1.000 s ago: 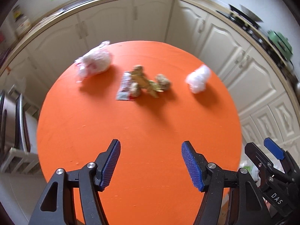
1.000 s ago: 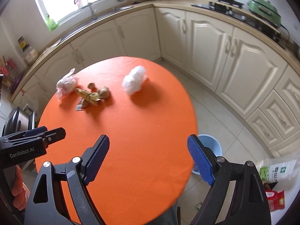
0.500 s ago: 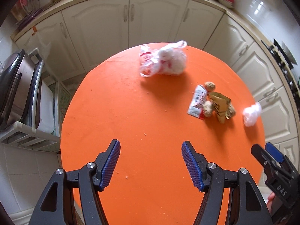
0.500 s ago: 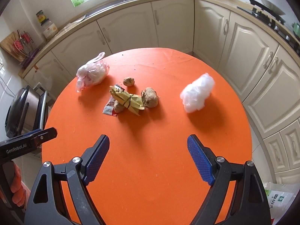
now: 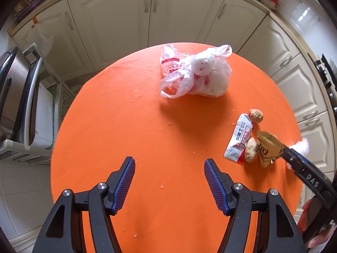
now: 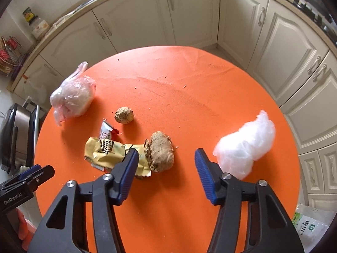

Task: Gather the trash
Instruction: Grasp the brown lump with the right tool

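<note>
Orange desk point(image 6: 189, 88) holds trash, and the right hand-held gripper point(image 6: 166, 164), half open, just closing on nothing, might squash the crumbly brown lump point(image 6: 160, 154) between its fingers or push away the yellow wrapper point(image 6: 105, 151) beside its left finger.

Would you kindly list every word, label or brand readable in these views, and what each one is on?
"DAS": on the right gripper, seen from the left wrist.
"GenRobot.AI": on the left gripper, seen from the right wrist.
White wrapper: red characters, too blurred to read.
Yellow wrapper: dark print, unreadable.
Plastic bag: red print, unreadable.
Jar label: too small.
</note>
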The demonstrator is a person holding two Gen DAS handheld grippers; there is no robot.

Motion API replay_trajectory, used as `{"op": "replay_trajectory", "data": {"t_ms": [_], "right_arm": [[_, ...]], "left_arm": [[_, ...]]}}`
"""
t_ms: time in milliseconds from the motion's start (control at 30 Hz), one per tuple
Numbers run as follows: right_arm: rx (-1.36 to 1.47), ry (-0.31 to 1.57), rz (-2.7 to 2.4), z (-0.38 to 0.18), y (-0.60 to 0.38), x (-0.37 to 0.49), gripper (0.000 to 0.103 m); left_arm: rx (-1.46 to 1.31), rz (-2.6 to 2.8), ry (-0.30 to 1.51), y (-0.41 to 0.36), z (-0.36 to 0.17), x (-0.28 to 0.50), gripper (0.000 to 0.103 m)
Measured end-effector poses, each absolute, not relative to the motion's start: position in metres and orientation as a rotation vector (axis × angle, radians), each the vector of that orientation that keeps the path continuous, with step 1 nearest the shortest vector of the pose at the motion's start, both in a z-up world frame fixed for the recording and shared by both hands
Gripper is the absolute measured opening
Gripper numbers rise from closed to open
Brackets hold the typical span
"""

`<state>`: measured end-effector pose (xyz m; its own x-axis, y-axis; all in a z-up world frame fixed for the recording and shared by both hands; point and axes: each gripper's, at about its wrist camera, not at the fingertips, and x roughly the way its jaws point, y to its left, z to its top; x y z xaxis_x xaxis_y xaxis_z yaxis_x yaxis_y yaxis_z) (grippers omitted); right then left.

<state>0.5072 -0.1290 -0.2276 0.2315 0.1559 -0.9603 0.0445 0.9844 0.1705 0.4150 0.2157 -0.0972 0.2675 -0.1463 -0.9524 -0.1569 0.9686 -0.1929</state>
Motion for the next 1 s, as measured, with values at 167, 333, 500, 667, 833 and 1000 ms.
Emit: {"op": "replay_trajectory", "data": {"t_ms": [167,333,500,667,833,1000], "right_arm": [[0.145,1.35,0.095,-0.242,-0.122,0.521,0.041],[0.143,1.358,0.145,-0.245,-0.121,0.523,0.031],[0.182,1.351,0.151,-0.238,-0.133,0.513,0.03],[0.23,1.287,0.159,-0.213,-0.151,0.501,0.03],[0.256,1.257,0.146,-0.199,-0.17,0.49,0.03],[0.269,1.255,0.149,-0.2,-0.178,0.483,0.03]], "left_arm": [[-0.282,-0.036,1.336,0.199,-0.114,0.435,0.064],[-0.266,-0.093,1.351,0.177,-0.122,0.448,0.064],[-0.231,-0.13,1.35,0.152,-0.126,0.458,0.064],[-0.213,-0.165,1.355,0.126,-0.136,0.469,0.064],[-0.214,-0.175,1.361,0.109,-0.15,0.481,0.062],[-0.172,-0.235,1.343,0.09,-0.157,0.485,0.04]]}}
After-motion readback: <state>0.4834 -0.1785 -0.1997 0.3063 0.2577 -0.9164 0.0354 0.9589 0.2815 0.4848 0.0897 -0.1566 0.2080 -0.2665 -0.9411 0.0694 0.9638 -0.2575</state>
